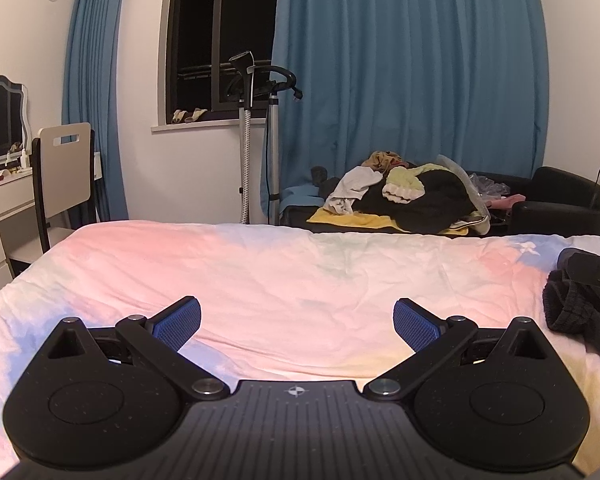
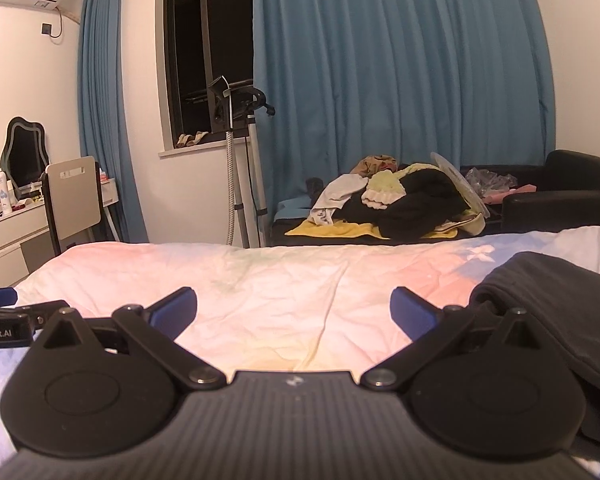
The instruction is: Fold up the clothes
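Above the bed with the pastel pink, blue and yellow crumpled cover (image 1: 284,280), the left claw (image 1: 296,322) stands spread, nothing between its blue ribbed pads (image 1: 178,326). The right claw (image 2: 294,312) is likewise spread and empty. A dark ribbed knit garment (image 2: 548,300) lies on the cover just beside the right claw's outer finger; beyond the bed, mixed clothes (image 1: 404,196) heap on a black sofa (image 1: 560,200).

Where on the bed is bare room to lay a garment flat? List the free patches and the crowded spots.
Free: the wide middle of the bedspread, from the left gripper to the far edge, and its left side toward the chair. Crowded: the right side, where the dark garment lies beside the right gripper, and the sofa's clothes pile.
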Action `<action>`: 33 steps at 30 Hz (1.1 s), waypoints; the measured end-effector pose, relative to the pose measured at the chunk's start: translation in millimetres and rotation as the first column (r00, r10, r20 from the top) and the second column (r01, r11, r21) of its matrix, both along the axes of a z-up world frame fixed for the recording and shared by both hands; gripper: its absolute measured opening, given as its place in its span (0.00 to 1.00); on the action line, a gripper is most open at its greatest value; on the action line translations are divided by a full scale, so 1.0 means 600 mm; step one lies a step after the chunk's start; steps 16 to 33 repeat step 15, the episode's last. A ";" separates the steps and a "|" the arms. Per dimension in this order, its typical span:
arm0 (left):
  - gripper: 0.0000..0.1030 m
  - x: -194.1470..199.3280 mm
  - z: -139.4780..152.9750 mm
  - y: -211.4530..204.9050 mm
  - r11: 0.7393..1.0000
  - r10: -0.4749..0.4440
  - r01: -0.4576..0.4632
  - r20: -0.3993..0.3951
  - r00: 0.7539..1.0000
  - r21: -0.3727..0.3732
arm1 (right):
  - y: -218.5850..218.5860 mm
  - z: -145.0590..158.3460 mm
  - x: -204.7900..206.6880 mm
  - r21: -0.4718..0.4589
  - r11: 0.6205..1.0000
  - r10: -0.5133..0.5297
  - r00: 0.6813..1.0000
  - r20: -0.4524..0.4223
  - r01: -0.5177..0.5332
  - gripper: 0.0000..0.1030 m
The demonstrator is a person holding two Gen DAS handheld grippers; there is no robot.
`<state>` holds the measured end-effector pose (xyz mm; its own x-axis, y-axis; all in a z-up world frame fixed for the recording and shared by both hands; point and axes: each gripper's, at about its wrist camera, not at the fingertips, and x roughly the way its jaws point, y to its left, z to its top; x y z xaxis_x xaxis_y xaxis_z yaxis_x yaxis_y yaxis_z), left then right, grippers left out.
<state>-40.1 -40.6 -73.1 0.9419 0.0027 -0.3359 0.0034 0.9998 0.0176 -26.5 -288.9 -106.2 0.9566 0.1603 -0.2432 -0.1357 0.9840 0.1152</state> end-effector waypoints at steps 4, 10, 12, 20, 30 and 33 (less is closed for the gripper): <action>1.00 0.000 -0.001 0.000 1.000 -0.008 0.008 -0.003 1.000 -0.002 | 0.000 0.000 -0.001 -0.001 1.000 -0.004 1.000 0.001 0.004 1.00; 1.00 0.000 -0.002 0.000 0.999 -0.027 0.027 -0.012 1.000 -0.018 | -0.003 0.000 0.000 0.004 1.000 -0.013 1.000 -0.001 0.013 1.00; 1.00 0.001 -0.003 -0.001 0.999 -0.032 0.032 -0.018 0.999 -0.018 | -0.003 -0.001 0.000 0.005 1.000 -0.013 1.000 -0.003 0.013 1.00; 1.00 -0.001 -0.003 -0.002 0.999 -0.031 0.031 -0.018 0.999 -0.017 | -0.004 -0.001 0.000 0.004 1.000 -0.013 1.000 -0.003 0.013 1.00; 1.00 -0.001 -0.003 -0.002 0.999 -0.031 0.031 -0.018 0.999 -0.017 | -0.004 -0.001 0.000 0.004 1.000 -0.013 1.000 -0.003 0.013 1.00; 1.00 -0.001 -0.003 -0.002 0.999 -0.031 0.031 -0.018 0.999 -0.017 | -0.004 -0.001 0.000 0.004 1.000 -0.013 1.000 -0.003 0.013 1.00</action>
